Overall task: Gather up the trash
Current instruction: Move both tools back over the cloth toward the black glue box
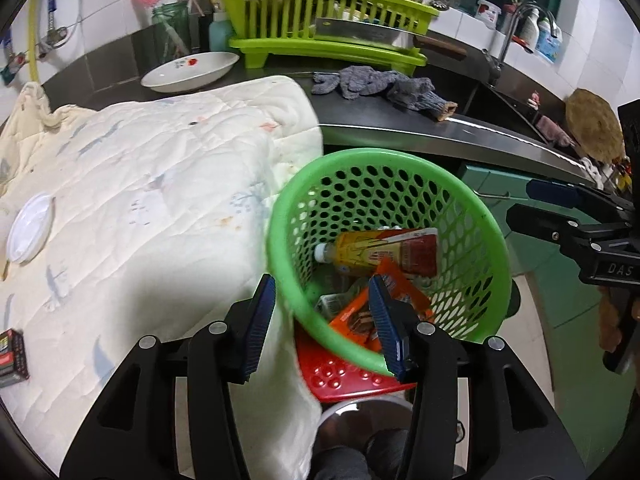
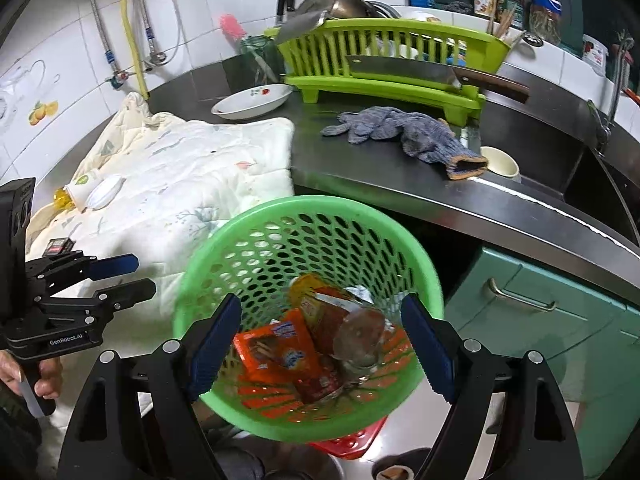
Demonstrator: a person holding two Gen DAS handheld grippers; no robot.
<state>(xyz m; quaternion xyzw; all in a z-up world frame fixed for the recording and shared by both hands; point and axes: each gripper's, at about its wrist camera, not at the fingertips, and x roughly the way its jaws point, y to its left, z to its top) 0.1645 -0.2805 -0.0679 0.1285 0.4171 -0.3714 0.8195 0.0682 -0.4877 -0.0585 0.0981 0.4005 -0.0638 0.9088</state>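
L gripper jaws open, green basket w/ trash

Grey gloves lie before the dish rack.

Glossy perforated plastic basket

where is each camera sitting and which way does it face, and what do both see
Left wrist: sits on the left gripper, tilted down over the green basket and white quilt; its own open fingers show, plus the right gripper at the right edge.
Right wrist: sits on the right gripper, tilted down into the basket; its open fingers show, plus the left gripper and a hand.
Shared: basket, quilt, grey gloves, green dish rack.
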